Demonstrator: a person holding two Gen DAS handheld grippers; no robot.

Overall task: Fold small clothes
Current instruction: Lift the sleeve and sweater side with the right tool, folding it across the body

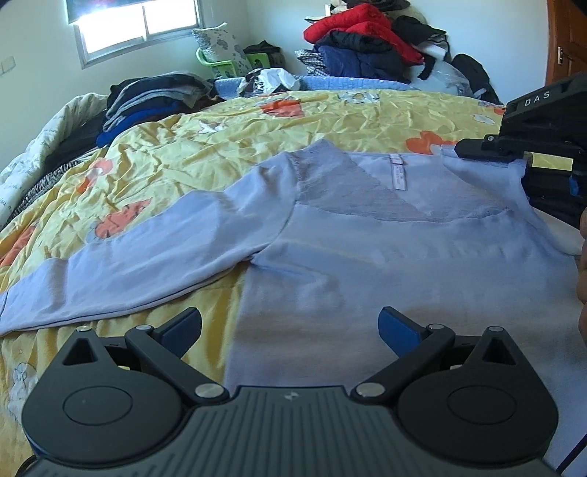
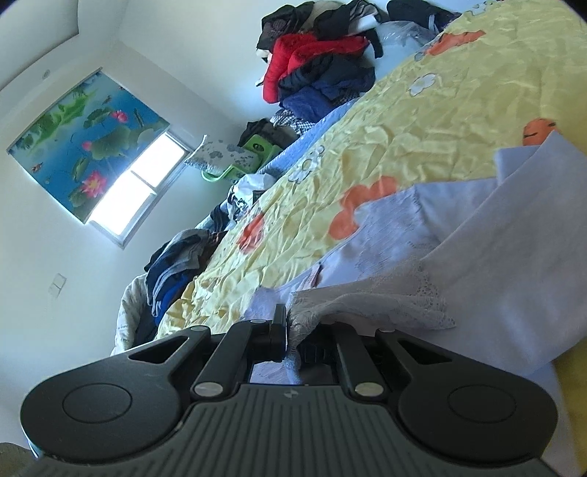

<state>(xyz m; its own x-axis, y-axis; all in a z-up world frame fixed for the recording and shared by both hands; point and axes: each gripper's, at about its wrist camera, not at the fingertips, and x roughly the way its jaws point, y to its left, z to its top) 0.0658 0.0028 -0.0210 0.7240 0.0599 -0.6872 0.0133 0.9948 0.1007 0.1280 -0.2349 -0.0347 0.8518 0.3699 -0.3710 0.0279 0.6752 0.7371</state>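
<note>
A light blue long-sleeved top [image 1: 367, 249] lies flat on the yellow flowered bedspread [image 1: 220, 146], collar away from me, one sleeve [image 1: 121, 271] spread out to the left. My left gripper [image 1: 290, 330] is open and empty, low over the top's lower left body edge. My right gripper [image 1: 488, 148] is shut on the top's right shoulder near the collar. In the right wrist view my right gripper [image 2: 291, 330] pinches the lace-trimmed fabric [image 2: 370, 304], which drapes over the jaws and hides the fingertips.
Folded dark clothes [image 1: 154, 99] are stacked at the bed's far left. A heap of red and navy jackets [image 1: 363, 40] lies at the far right. A green stool [image 1: 234, 62] stands under the window [image 1: 135, 29]. A wooden door [image 1: 568, 36] is at the right.
</note>
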